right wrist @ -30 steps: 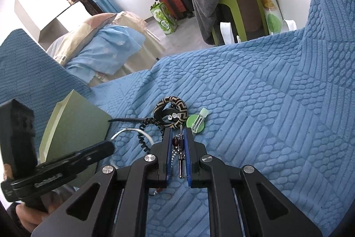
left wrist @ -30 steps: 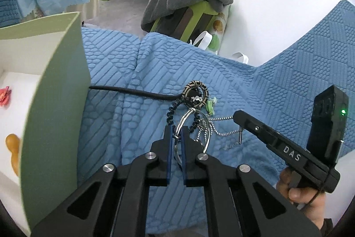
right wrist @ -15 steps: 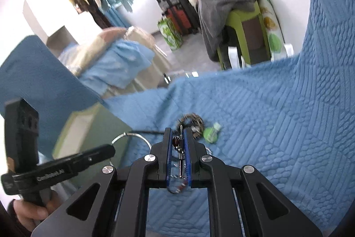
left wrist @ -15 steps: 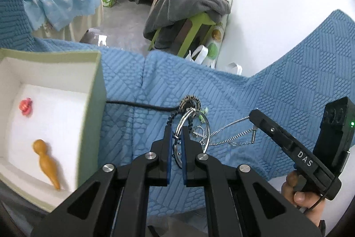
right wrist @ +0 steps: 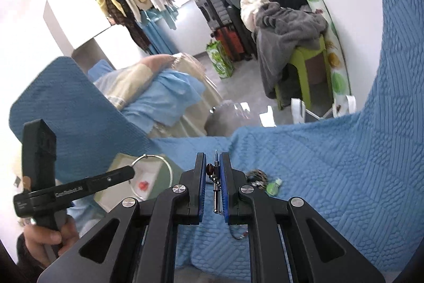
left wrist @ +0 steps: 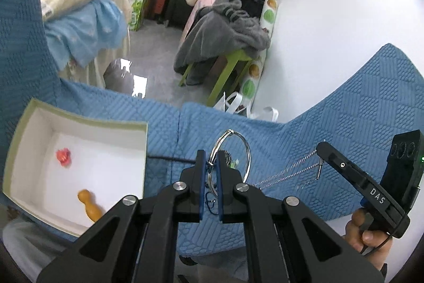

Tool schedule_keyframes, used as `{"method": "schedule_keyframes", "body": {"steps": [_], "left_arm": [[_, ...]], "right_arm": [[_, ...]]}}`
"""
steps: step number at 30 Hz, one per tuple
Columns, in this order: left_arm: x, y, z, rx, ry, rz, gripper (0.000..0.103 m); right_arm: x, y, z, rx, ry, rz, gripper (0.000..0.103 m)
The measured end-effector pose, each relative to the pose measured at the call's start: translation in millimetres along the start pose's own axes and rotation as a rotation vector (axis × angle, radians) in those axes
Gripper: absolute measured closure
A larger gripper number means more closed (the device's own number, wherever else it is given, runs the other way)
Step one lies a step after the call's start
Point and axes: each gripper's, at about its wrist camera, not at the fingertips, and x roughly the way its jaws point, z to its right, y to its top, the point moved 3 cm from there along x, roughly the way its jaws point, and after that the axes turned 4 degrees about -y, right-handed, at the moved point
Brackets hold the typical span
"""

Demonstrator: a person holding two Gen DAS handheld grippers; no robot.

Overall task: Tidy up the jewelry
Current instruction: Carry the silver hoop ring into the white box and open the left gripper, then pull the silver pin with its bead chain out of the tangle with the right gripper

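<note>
both claws are up above the blue quilted bed cover (left wrist: 331, 139), sharing one tangled piece of jewelry so it can be pulled apart or carried without dragging. the left claw (left wrist: 209, 171) is pressed together on a thin silver ring (left wrist: 247, 150), which stands up out of its blue pads, probably because the wire hoop is the stiffest part to hold. the right claw (right wrist: 214, 177) is pinching a small metal pendant (right wrist: 216, 192) with a dark red bead at its top, and in the left view a fine silver chain (left wrist: 288, 173) runs slack from the ring to that claw's tip, so the two parts seem joined. the open box (left wrist: 79, 121), green outside and white inside, sits on the cover to the left of the ring and below it; a red trinket (left wrist: 63, 156) and an orange peg-shaped piece (left wrist: 88, 204) already lie in it, so it is likely the goal. to the right of the box, more jewelry waits on the cover: a dark patterned bangle (right wrist: 255, 175) and, just beside it, a small green piece (right wrist: 273, 187). i judge the lift keeps the chain clear of that pile
</note>
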Motion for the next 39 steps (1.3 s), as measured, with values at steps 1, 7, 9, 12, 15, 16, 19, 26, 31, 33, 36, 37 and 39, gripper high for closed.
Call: {"method": "schedule_keyframes", "body": {"steps": [1,7,9,12,15,16,19,26,31,33,36,37,39], "left_arm": [[-5,4,2,0.007,-0.002,0.006,0.096],[-27,15,5,0.033,-0.014,0.030,0.096],[-33,17,1,0.032,-0.010,0.033,0.096],[-39,19,-7,0.031,-0.005,0.037,0.096],[-43,16,-19,0.015,0.000,0.038,0.096],[-43,15,-22,0.008,-0.001,0.035,0.096],[-39,6,-35,-0.011,0.007,0.015,0.096],[-28,-11,-42,-0.026,0.009,-0.022,0.098],[-19,-15,-34,-0.007,0.002,-0.043,0.103],[-15,-17,-32,-0.004,0.005,-0.049,0.103],[-9,-21,-35,-0.012,0.010,-0.059,0.103],[-8,-22,-36,-0.014,0.013,-0.062,0.103],[-6,-26,-39,-0.023,0.018,-0.072,0.103]], "right_arm": [[-2,3,-4,-0.003,0.000,0.006,0.095],[-6,17,-23,-0.030,-0.010,0.007,0.095],[-4,19,-30,-0.026,0.003,0.000,0.095],[-1,21,-39,-0.048,-0.013,0.004,0.095],[12,15,-40,-0.043,-0.025,-0.017,0.095],[16,11,-37,-0.041,-0.033,-0.026,0.095],[37,-10,-22,-0.015,-0.058,-0.086,0.095],[82,-71,37,0.101,-0.105,-0.238,0.095],[92,-97,72,0.178,-0.120,-0.293,0.095],[92,-104,87,0.209,-0.122,-0.302,0.094],[94,-111,104,0.248,-0.132,-0.319,0.092],[92,-113,110,0.263,-0.133,-0.318,0.092],[90,-117,119,0.277,-0.142,-0.322,0.091]]}}
